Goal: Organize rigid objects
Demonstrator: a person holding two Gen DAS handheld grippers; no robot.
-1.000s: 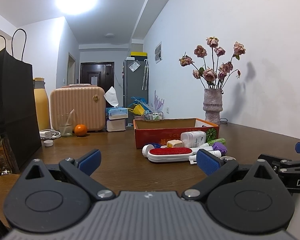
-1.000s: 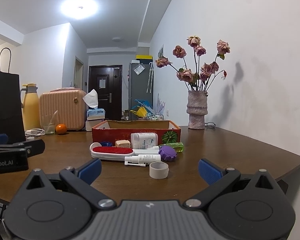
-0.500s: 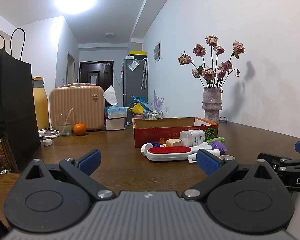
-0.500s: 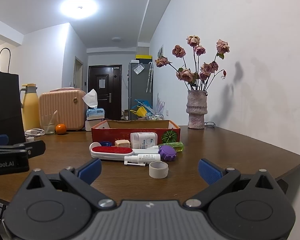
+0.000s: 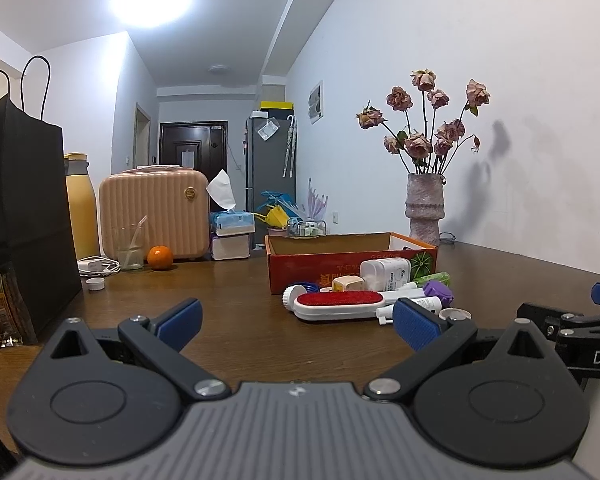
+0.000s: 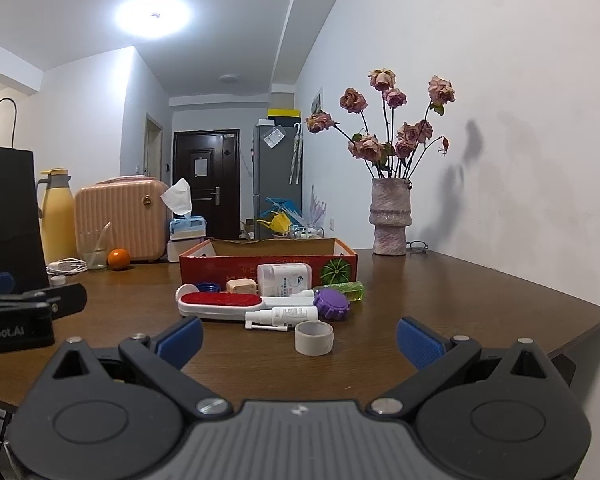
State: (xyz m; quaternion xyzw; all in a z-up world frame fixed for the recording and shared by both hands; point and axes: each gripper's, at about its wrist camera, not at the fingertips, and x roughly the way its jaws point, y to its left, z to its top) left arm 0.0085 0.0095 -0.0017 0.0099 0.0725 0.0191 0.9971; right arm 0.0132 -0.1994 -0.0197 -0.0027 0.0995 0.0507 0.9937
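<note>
A red cardboard box [image 6: 268,268] stands on the brown table [image 6: 440,292]. In front of it lie a red-and-white lint brush [image 6: 224,304], a white spray bottle [image 6: 280,316], a tape roll [image 6: 314,338], a purple cap [image 6: 331,304], a white bottle [image 6: 286,279], a green bottle [image 6: 346,290] and a beige block [image 6: 242,285]. The box [image 5: 340,264] and brush [image 5: 338,304] also show in the left wrist view. My left gripper [image 5: 296,320] and right gripper [image 6: 298,338] are both open and empty, short of the pile.
A vase of dried roses [image 6: 391,216] stands by the wall at right. At back left are a black paper bag [image 5: 24,216], yellow flask [image 5: 80,204], pink case [image 5: 154,212], glass [image 5: 129,252], orange [image 5: 160,257] and tissue box [image 5: 232,224]. The table's right edge [image 6: 580,328] is near.
Both views have shifted very slightly; the grippers stay open and the objects have not moved.
</note>
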